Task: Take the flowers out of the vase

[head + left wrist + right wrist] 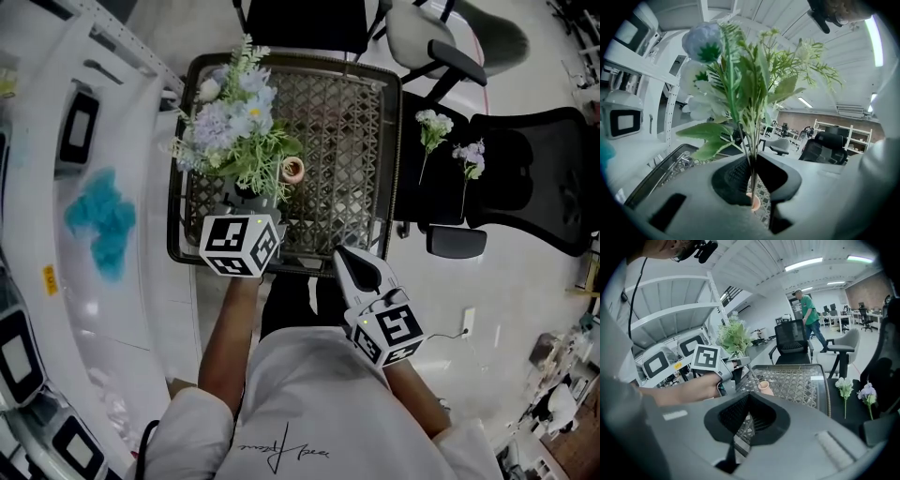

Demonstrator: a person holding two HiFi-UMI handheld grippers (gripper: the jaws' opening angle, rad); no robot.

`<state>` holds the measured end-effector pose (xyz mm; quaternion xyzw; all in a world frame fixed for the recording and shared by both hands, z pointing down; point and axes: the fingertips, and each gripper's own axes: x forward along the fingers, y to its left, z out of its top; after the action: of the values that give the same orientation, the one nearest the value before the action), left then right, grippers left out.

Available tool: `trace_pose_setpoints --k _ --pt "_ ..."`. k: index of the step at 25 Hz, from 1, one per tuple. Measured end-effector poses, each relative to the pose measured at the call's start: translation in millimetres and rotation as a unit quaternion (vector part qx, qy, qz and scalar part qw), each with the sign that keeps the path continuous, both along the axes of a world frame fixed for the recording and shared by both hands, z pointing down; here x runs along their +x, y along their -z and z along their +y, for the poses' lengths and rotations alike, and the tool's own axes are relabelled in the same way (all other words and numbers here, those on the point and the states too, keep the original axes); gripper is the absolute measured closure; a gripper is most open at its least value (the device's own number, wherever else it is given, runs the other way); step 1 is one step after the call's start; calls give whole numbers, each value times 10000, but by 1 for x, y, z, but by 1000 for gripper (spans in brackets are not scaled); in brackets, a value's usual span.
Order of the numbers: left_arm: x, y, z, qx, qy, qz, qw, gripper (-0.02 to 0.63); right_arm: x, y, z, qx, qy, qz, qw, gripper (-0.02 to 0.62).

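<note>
Left claw [752, 191] pinched tight on the upright stems of the flowers [234, 122], upper left of the mesh counter [347, 112], vase [292, 170] just right of it, unclear if stem ends are out; right claw [354, 267] closed on nothing, lower centre, farther off.

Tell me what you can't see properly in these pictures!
- Bouquet stem ends: left gripper view, the left gripper hides them.
- Vase: same view, only a sliver shows under the jaws.
- Blue patch: head view, too blurred to name.
- Distant person: right gripper view, too small for detail.
</note>
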<state>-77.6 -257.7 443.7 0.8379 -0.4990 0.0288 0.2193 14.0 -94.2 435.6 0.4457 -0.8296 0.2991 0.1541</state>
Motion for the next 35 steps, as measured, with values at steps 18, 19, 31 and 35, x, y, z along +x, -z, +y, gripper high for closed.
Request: trace_pose_setpoints --k 18,19,31,35 --pt "-13 24 2 107 -59 88 9999 572 -6 17 -3 198 -77 -13 9998 589" --pt "-15 25 2 118 -48 91 9999 572 -7 17 -3 203 -70 -12 9998 589" --pt "-27 34 10 135 -60 14 9999 572 -18 20 -4 258 36 -52 9996 589" --pt "-28 37 16 127 -65 11 9999 572 -20 24 -7 326 52 -68 9994 591"
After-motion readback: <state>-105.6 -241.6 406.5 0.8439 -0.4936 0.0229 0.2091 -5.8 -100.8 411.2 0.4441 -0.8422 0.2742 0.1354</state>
